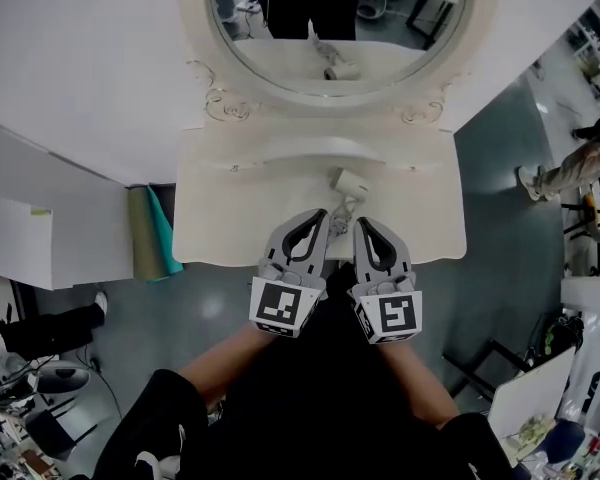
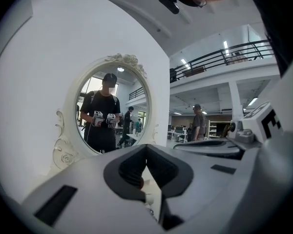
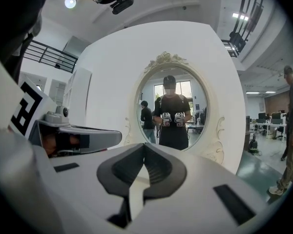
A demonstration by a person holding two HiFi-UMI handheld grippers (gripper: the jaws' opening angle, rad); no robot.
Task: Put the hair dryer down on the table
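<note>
**A:** Item one, the hair dryer [image 1: 351,181]?

**B:** White, lying on its side on the white table [image 1: 230,208]. It sits right of centre, below the mirror [image 1: 223,104]. Its cord [image 1: 341,211] trails toward the near edge. No gripper touches it.

**A:** Item two, the left gripper [image 1: 321,214]?

**B:** It is held over the near edge of the table, pointing at the mirror, with its tip close to the cord. In the left gripper view [image 2: 146,146] the two dark pads meet at the front and nothing is between them.

**A:** Item three, the right gripper [image 1: 359,223]?

**B:** It is just beside the left one, parallel to it, on the near side of the hair dryer and apart from it. In the right gripper view [image 3: 145,146] the tips are pressed together and hold nothing.

**A:** Fixtures?

**B:** An oval mirror in an ornate cream frame stands at the back of the table. Its glass shows the person holding both grippers at chest height. A teal and olive roll [image 1: 152,233] leans at the table's left side.
</note>
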